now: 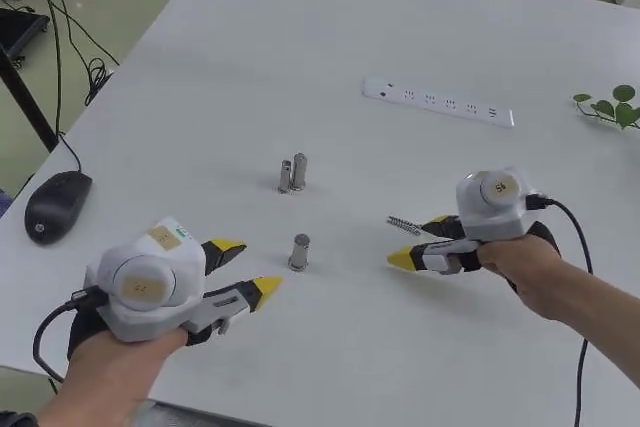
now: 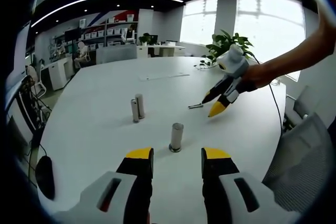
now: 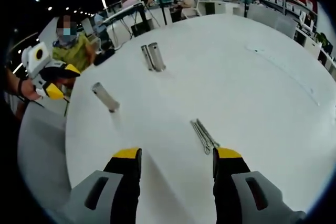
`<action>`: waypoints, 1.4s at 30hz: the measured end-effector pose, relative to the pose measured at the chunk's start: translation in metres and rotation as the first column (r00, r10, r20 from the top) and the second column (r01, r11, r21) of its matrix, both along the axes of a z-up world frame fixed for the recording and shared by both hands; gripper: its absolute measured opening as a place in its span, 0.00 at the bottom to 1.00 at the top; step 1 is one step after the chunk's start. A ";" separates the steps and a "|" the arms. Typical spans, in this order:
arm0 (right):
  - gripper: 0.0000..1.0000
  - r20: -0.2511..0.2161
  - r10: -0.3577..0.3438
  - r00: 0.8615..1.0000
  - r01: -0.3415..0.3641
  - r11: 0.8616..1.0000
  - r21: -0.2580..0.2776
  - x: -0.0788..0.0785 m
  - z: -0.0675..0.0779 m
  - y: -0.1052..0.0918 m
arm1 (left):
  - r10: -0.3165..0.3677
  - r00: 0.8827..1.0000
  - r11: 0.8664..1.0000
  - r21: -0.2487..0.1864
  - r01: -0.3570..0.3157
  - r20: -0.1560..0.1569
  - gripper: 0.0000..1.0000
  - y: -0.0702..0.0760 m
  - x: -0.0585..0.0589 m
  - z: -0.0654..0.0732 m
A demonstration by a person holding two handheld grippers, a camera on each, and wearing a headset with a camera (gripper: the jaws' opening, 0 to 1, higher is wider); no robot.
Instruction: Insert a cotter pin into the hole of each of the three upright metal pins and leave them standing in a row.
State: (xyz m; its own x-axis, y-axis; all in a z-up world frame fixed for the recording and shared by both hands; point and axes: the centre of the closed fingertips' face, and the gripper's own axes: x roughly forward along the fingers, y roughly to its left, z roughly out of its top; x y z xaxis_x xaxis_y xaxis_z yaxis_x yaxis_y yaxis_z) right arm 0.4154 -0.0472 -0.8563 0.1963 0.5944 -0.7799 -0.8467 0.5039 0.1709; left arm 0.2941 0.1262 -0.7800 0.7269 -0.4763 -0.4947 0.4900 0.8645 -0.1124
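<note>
White worktable (image 1: pixel 330 37), matte, evenly lit. Three metal pins stood upright on it. Two were paired just beside each other, the shorter pin (image 1: pixel 285 176) to the left of the taller pin (image 1: pixel 299 171); could not tell whether they touched. The third pin (image 1: pixel 299 251) stood alone, nearer the person, apart from the pair.

The left gripper (image 1: pixel 255 265) was held low over the table just short of the third pin, jaws spread, nothing between them. In its own view that pin stood centred ahead of the gap.

The cotter pins (image 1: pixel 404 224) lay flat in a small bunch, count unclear, well apart from the metal pins. The right gripper (image 1: pixel 415 240) sat just beside them, jaws parted and empty; in its own view they lay just ahead of one jaw tip.

Also on the table: power strip (image 1: pixel 438 102) at the far side, computer mouse (image 1: pixel 57 204) at the left edge, plant (image 1: pixel 610 107) at the right edge.
</note>
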 end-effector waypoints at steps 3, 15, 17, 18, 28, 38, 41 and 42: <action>0.57 -0.004 0.009 1.000 -0.009 1.000 -0.008 -0.001 -0.002 0.000 | 0.003 1.000 1.000 0.000 -0.003 -0.002 0.35 0.001 0.000 -0.001; 0.56 -0.010 0.046 0.999 -0.046 0.999 -0.029 -0.004 -0.006 0.003 | 0.005 1.000 1.000 0.004 -0.005 -0.009 0.34 0.005 -0.002 -0.003; 0.54 -0.008 0.061 0.998 -0.061 0.997 -0.037 -0.004 -0.007 0.004 | 0.003 1.000 1.000 0.002 -0.003 -0.010 0.34 0.004 -0.003 -0.003; 0.53 -0.005 0.066 0.998 -0.066 0.997 -0.043 -0.004 -0.008 0.004 | 0.003 1.000 1.000 0.002 -0.003 -0.010 0.34 0.004 -0.003 -0.003; 0.40 0.019 0.132 0.991 -0.128 0.984 -0.126 0.004 -0.010 0.002 | -0.006 1.000 1.000 -0.001 0.006 -0.008 0.34 0.000 -0.004 -0.002; 0.25 0.049 0.163 0.985 -0.151 0.969 -0.194 0.016 -0.013 -0.002 | -0.017 1.000 1.000 0.006 0.017 0.001 0.34 -0.001 -0.002 0.000; 0.20 0.060 0.175 0.983 -0.158 0.963 -0.218 0.020 -0.013 -0.003 | -0.017 1.000 1.000 0.004 0.017 0.000 0.34 -0.001 -0.002 0.000; 0.19 0.053 0.171 0.984 -0.156 0.964 -0.217 0.021 -0.013 -0.003 | -0.017 1.000 1.000 0.004 0.017 0.002 0.34 -0.001 -0.001 0.000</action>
